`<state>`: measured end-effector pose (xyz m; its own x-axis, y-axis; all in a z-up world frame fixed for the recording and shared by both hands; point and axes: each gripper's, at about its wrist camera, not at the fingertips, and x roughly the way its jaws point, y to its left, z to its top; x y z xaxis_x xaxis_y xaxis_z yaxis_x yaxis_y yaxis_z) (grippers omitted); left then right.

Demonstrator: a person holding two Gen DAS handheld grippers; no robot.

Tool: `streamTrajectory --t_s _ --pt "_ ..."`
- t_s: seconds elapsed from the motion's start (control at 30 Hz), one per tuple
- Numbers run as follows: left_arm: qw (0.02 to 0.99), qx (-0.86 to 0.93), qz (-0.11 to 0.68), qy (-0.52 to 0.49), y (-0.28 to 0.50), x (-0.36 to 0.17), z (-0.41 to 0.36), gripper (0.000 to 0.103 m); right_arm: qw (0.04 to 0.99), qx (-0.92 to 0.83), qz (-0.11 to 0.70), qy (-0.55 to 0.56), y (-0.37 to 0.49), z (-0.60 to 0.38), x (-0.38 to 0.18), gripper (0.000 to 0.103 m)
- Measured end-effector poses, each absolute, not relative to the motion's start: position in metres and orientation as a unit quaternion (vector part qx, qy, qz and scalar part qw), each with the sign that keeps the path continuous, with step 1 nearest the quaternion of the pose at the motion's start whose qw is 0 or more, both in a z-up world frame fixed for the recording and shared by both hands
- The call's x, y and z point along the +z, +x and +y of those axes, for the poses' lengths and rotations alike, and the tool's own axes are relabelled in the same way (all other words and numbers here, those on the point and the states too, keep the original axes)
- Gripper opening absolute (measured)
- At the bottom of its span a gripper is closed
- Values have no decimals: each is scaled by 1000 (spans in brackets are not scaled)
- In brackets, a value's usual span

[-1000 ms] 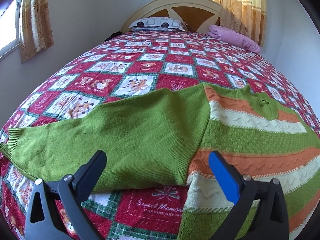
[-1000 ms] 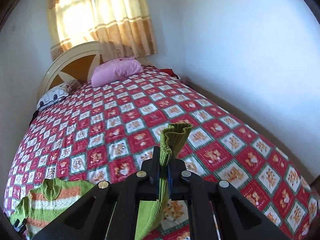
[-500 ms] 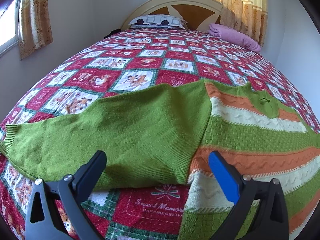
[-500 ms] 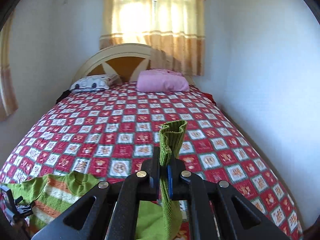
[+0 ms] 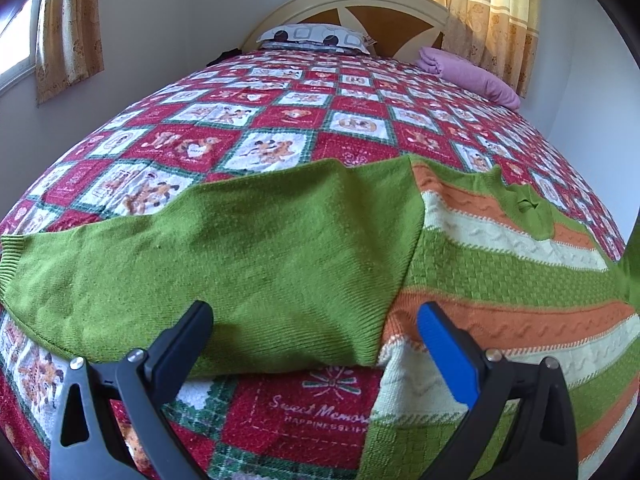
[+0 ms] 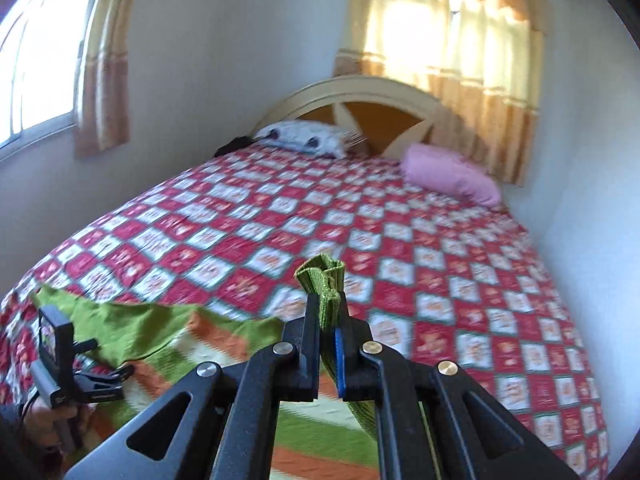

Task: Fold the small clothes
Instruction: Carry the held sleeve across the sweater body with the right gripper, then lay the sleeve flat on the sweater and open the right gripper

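The left gripper [image 5: 314,326] has two matte black plastic arms with triangular cut-outs and small silver screw heads near each finger, and its right finger carries a bright blue pad [image 5: 444,354] on the inner face. The right gripper [image 6: 329,322] has the same black arms with triangular openings, four round brass-coloured screws across the joints, and a thin blue pad on the inside of its right finger. In the right wrist view, bare skin of the person's left hand [image 6: 50,420] shows around a grey handle under a black camera block.
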<state>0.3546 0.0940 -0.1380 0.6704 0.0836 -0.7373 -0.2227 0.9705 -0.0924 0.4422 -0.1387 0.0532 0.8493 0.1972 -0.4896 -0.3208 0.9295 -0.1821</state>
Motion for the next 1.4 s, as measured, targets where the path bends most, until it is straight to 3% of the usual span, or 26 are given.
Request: streamTrajectory --t_s 0.23,0.3,0.33,0.37,0.5,0.57,0.87,0.93,1.0,1.07,1.23,1.27,1.4 --pt "906 87 405 -87 357 -141 94 103 908 207 341 -128 461 -44 -93 5" --pt "905 87 406 -88 357 -141 94 103 886 231 386 -116 464 -33 -128 11" --pt "905 88 407 -89 357 -141 94 103 876 236 405 -113 462 -32 -141 23" --pt "904 89 407 -91 357 -141 95 103 873 240 412 -108 456 -35 -145 32" --pt "905 91 403 -102 350 -138 101 103 879 251 392 -107 419 -82 -119 35" --pt "904 89 405 -106 346 -135 104 103 887 236 381 -114 405 -109 -107 45" --pt "923 6 375 -81 353 -89 47 103 916 122 369 -104 363 -230 -97 51" --pt "922 -26 383 -56 366 -93 18 97 916 123 369 -97 353 -239 -102 51" --pt "914 -40 402 -43 379 -103 -2 82 914 127 373 -96 344 -244 -112 53" --pt "904 -46 423 -30 394 -118 -19 75 914 117 373 -112 337 -245 -120 53" --pt "898 -60 435 -36 411 -140 -31 13 917 84 367 -132 331 -262 -130 54" --pt "898 -63 434 -30 410 -138 -33 7 917 83 368 -125 330 -266 -131 54" --pt "908 -82 409 -47 398 -117 -24 5 920 77 371 -100 327 -277 -142 54"
